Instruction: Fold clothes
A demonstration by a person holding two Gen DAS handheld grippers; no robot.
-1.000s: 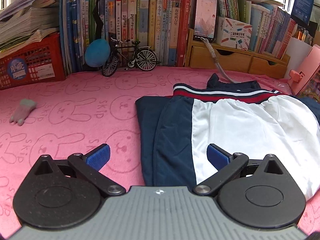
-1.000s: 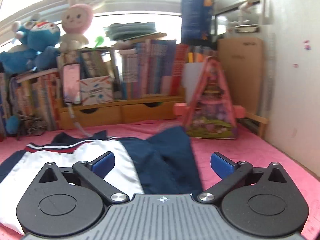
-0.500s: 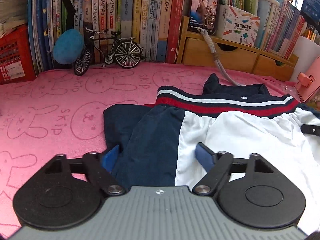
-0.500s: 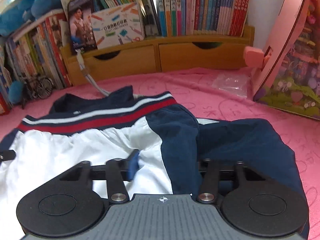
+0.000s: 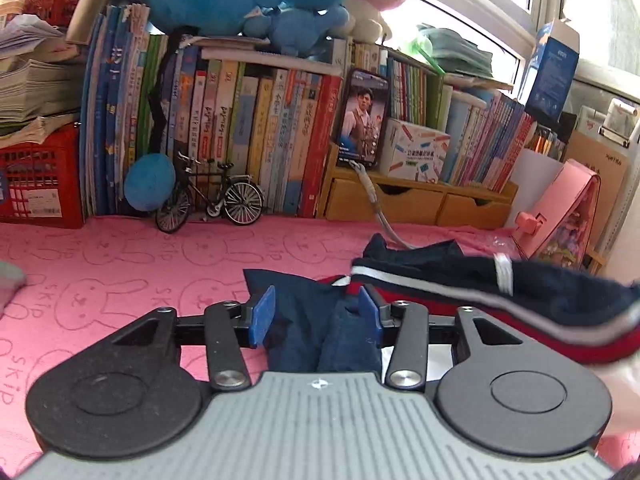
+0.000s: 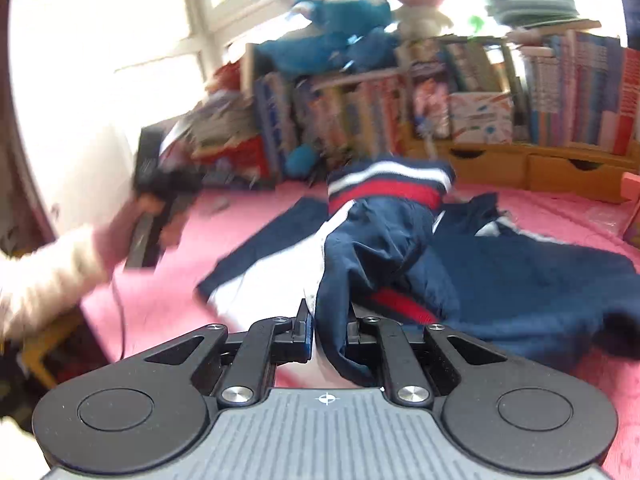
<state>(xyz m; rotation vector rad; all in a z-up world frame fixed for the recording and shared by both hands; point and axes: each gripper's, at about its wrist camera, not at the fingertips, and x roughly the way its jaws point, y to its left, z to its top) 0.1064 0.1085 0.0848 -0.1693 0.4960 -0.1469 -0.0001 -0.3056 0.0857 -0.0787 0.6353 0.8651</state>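
Both jaws have just been closing: the right hand-held gripper (image 6: 329,330) pinches the limp, light navy-and-white jacket (image 6: 400,248), while the left hand-held gripper (image 5: 316,316), half-spread, straddles bunched navy cloth, best taken at hems.

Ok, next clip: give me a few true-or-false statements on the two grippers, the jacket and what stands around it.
1. The right gripper is shut on navy fabric of the navy, white and red jacket. True.
2. The jacket lies flat and spread. False: part is lifted and bunched.
3. The left gripper has jacket fabric between its blue pads. True.
4. The black model bicycle lies on the jacket. False: it stands by the books, apart.
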